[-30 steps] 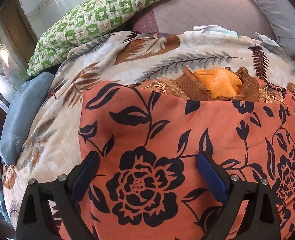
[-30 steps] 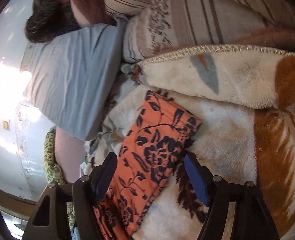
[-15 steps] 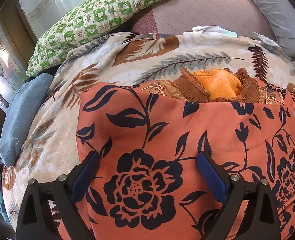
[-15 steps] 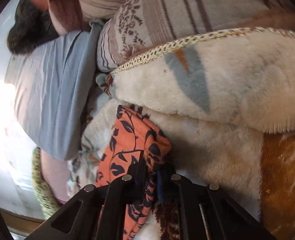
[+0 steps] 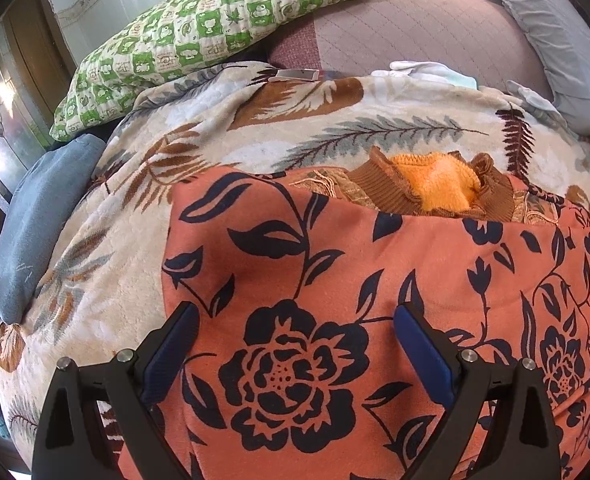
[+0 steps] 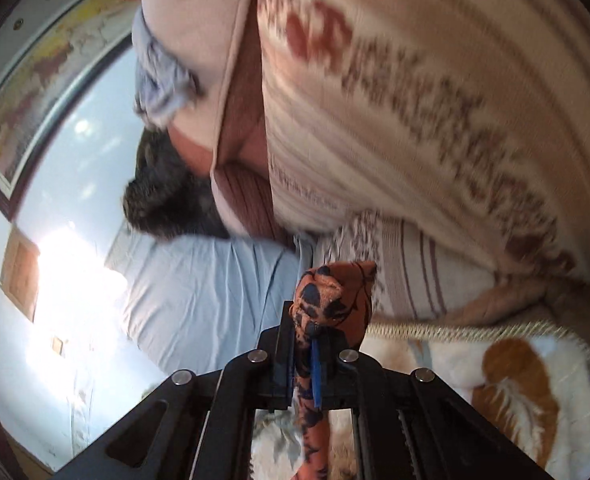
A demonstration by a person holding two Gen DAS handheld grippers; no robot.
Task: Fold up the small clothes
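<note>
Left gripper (image 5: pixel 293 322): its two black arms with blue pads are spread wide apart, holding nothing. It points forward and slightly down, low over the cloth, with the pads near or on the fabric; actual contact cannot be told.
Left fingers (image 5: pixel 171 344): one blue pad on each side of a large dark printed flower.
Orange floral garment (image 5: pixel 335 280): orange cloth with dark navy flowers and leaves, spread flat on the bed and filling the lower part of the left view.
Right gripper (image 6: pixel 311 344): jaws closed tight on a bunched corner of the orange floral garment (image 6: pixel 331 300). The corner pokes up past the tips and the rest hangs down between the arms. The gripper is raised above the bedding; this view is blurred.
Leaf-print blanket (image 5: pixel 255 136): cream fleece with brown and grey leaves, lying under the garment.
Orange and brown knit (image 5: pixel 439 190): a small crumpled item just beyond the garment's far edge.
Green checked pillow (image 5: pixel 199 36): at the head of the bed, beyond the blanket.
Blue-grey cushion (image 5: pixel 39 220): at the blanket's left edge.
Striped bedding (image 6: pixel 415 100): piled high, ahead of the right gripper.
</note>
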